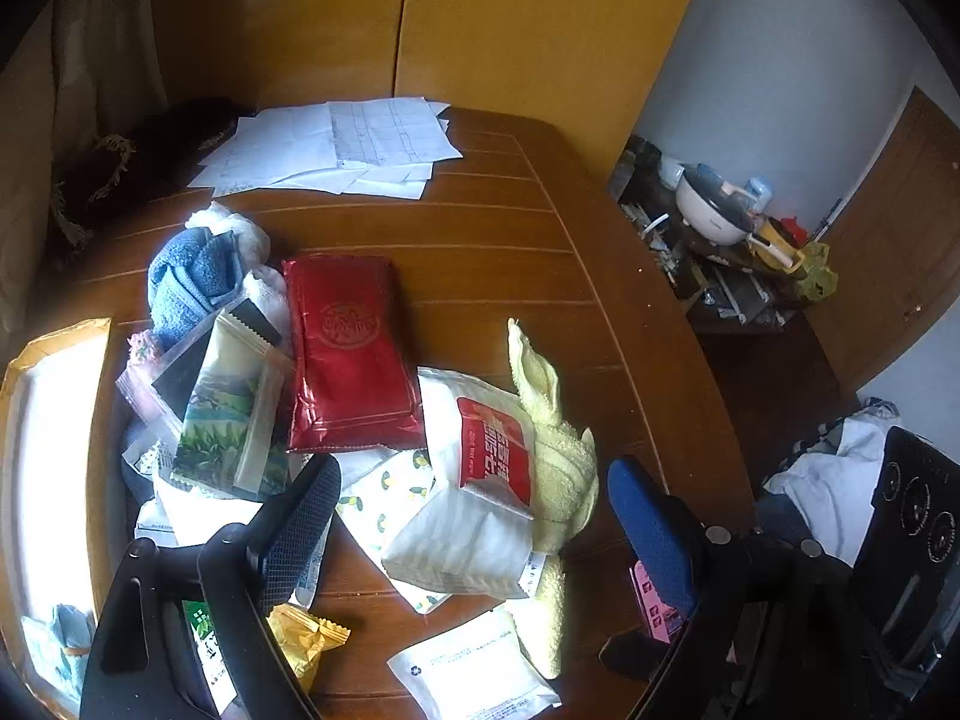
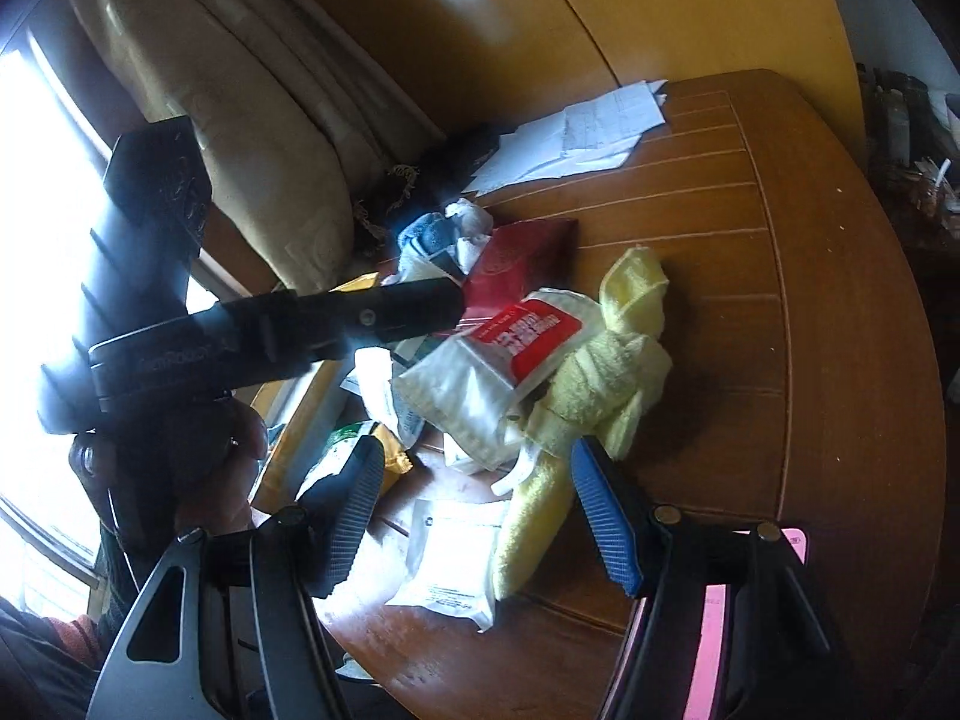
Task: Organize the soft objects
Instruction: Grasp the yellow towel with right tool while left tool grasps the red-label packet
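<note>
Two grippers over a heap of soft packets and cloths on the desk.

Left wrist view: the left gripper (image 1: 474, 501) hangs with jaws released, empty, above the heap; a red packet (image 1: 348, 354) lies mid-desk, a yellow towel (image 1: 555, 456) touching its right neighbour, papers (image 1: 336, 144) at the far edge.
Right wrist view: the right gripper (image 2: 480, 507) has jaws spread wide, holding nothing, above the yellow towel (image 2: 606, 372) and a white pouch (image 2: 450, 564) nearer the near edge.

- Brown wooden counter (image 1: 492, 240) with pale inlaid lines.
- Yellow-brown panelled wall (image 1: 480, 18) behind.
- Beige curtain (image 2: 240, 120) beside a glaring window (image 2: 36, 180).
- Wooden door (image 1: 900, 228) at right.
</note>
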Available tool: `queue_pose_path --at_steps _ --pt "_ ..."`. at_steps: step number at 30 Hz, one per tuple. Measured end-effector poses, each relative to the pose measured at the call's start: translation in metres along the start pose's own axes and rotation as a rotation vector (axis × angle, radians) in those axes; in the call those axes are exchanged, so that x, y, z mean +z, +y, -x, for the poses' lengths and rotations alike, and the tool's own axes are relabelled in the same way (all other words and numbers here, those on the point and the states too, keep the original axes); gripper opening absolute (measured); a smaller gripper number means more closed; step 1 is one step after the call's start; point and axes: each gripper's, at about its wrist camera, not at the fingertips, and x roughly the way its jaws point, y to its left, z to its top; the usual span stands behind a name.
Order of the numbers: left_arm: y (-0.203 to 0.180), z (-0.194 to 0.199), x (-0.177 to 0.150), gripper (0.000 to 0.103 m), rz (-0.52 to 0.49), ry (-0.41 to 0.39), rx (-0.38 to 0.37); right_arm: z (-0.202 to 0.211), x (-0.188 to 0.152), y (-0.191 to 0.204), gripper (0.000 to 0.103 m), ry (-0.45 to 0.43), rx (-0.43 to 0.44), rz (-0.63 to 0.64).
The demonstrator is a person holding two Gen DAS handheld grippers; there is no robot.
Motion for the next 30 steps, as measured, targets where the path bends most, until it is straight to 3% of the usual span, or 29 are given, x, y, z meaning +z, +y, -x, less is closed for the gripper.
queue_pose_path --at_steps 3,5,9,13,19,22,26,30 --pt "-0.003 -0.019 0.003 0.091 -0.017 0.048 0.024 -0.004 0.0 -0.004 0.065 0.011 -0.017 -0.028" --pt "-0.002 -0.031 0.004 0.082 -0.022 0.077 0.021 -0.007 0.0 -0.005 0.065 0.022 -0.048 -0.026" --pt "0.003 -0.052 0.002 0.047 -0.017 0.131 -0.017 -0.015 0.004 -0.012 0.065 0.04 -0.089 -0.051" --pt "0.019 -0.044 -0.002 0.027 0.066 0.09 -0.113 -0.024 0.009 -0.018 0.065 0.063 -0.126 -0.068" --pt "0.056 0.001 -0.012 0.02 0.162 -0.058 -0.264 -0.034 0.017 -0.026 0.065 0.06 -0.174 -0.146" --pt "0.074 0.025 -0.02 0.02 0.182 -0.141 -0.312 -0.044 0.017 -0.027 0.064 0.053 -0.238 -0.191" --pt "0.09 0.037 -0.022 0.02 0.186 -0.144 -0.374 -0.057 0.014 -0.029 0.06 0.058 -0.263 -0.255" --pt "0.117 0.05 -0.017 0.02 0.226 -0.148 -0.398 -0.066 0.014 -0.027 0.045 0.044 -0.309 -0.29"
